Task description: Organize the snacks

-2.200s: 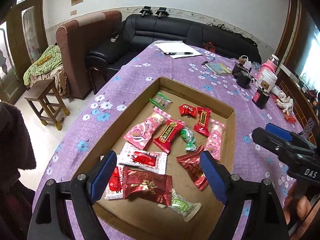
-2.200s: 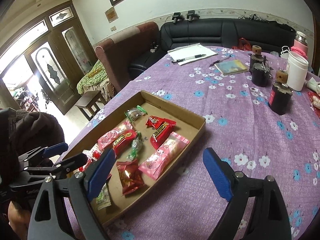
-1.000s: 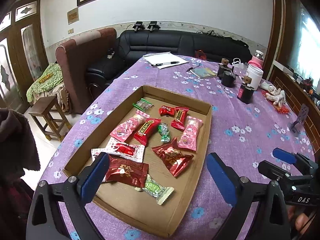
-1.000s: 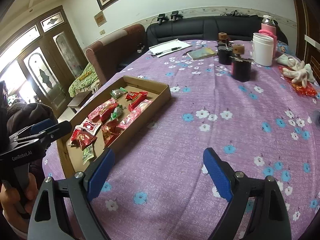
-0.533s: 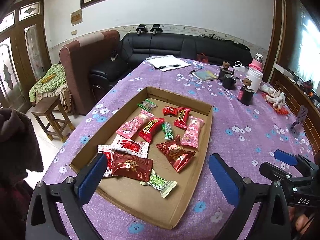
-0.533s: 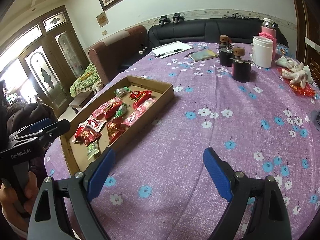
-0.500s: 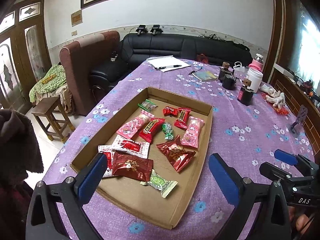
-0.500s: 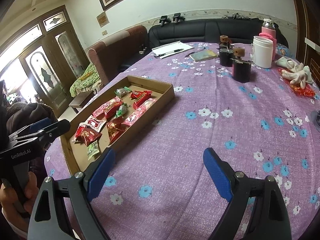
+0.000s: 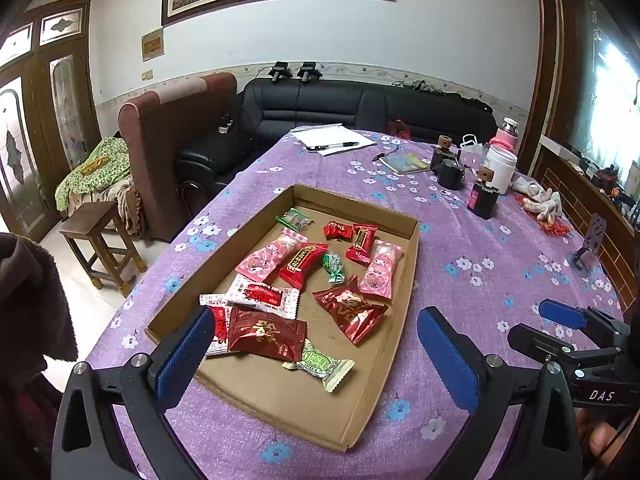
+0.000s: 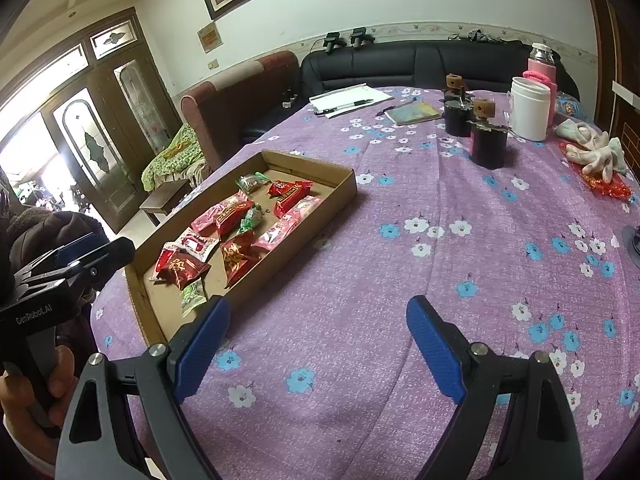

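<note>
1. Snacks [image 9: 316, 280] lie loose inside the cardboard tray [image 9: 412, 276], all on its floor; none is between any jaws.
2. Dark red packet [image 9: 266, 333] lies at the tray's near end, overlapping a white-and-red packet [image 9: 264, 298]; a green-and-white candy [image 9: 320, 364] touches its near corner.
3. Crinkled red packet [image 9: 352, 312] lies toward the tray's right wall, with a pink packet [image 9: 382, 268] just beyond it.
4. Left gripper [image 9: 316, 354] is held above the tray's near end, jaws spread wide and empty; in its own view the dark red packet and the green-and-white candy appear between the pads but sit lower, on the tray floor.
5. Right gripper [image 10: 318, 340] is held off the tray's right side over the purple tablecloth [image 10: 460, 264], jaws spread wide, gripping nothing; the tray's near corner shows just beside its left pad.
6. Beyond the tray's far end stand a white jar [image 10: 530, 108] and two dark containers [image 10: 488, 140].
</note>
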